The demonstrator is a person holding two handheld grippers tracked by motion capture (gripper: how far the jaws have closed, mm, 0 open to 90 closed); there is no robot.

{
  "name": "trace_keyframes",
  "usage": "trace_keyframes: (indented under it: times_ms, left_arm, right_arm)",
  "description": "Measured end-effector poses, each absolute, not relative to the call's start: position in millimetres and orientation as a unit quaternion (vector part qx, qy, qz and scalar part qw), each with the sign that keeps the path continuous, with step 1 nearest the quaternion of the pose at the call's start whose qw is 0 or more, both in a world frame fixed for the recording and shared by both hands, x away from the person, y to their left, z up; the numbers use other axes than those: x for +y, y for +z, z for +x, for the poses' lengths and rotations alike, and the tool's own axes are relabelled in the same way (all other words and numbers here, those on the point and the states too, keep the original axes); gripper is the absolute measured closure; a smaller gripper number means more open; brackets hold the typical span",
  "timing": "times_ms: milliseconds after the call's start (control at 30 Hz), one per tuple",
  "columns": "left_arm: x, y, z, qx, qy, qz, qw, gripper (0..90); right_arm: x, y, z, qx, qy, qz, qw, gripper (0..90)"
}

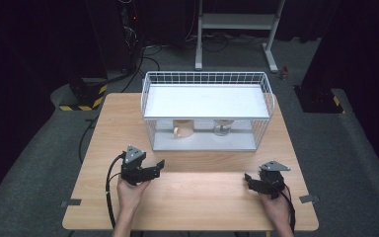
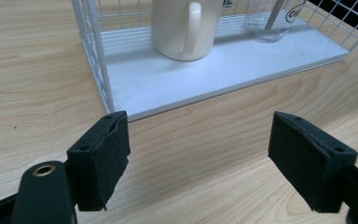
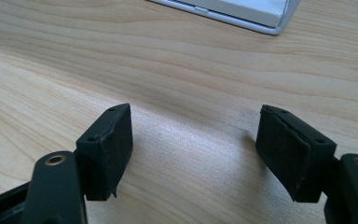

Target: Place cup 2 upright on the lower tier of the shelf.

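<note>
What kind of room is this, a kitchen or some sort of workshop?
Most likely a lab or recording studio, not a kitchen. A bare wooden table stands on grey carpet among dark stands with hazard-striped bases and loose cables. A white wire rack holds just a mug and a glass.

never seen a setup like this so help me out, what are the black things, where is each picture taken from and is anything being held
These are three pictures of one moment. The high view looks down on a light wooden table. A person's two hands come in from the bottom edge, each holding a hand tool: the black left tongs and the black right tongs.

The other two pictures come from small cameras that ride on those tools and look along their padded jaws: the left tongs and the right tongs. Both are open with only bare wood between the jaws, so nothing is held.

On the table stands a white wire basket rack with a shelf on top. Under it sit a cream ceramic mug and a clear glass cup. The left tongs point toward them.
</note>
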State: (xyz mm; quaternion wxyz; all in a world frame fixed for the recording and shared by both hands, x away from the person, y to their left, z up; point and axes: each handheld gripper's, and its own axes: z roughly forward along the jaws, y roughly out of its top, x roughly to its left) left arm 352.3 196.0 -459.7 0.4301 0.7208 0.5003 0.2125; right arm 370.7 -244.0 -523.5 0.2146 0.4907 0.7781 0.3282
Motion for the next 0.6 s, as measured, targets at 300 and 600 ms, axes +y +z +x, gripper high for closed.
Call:
trace_keyframes:
  times_ms: [300, 600]
  left_arm:
    - [202, -464, 347, 0.505, 0.217, 0.718, 0.428, 20.0]
    - [209, -470, 344, 0.511, 0.220, 0.717, 0.420, 19.1]
  right_arm:
    - [-244, -523, 371, 0.778, 0.328, 0.491, 0.214, 27.2]
    - [-244, -523, 371, 0.778, 0.328, 0.491, 0.215, 27.2]
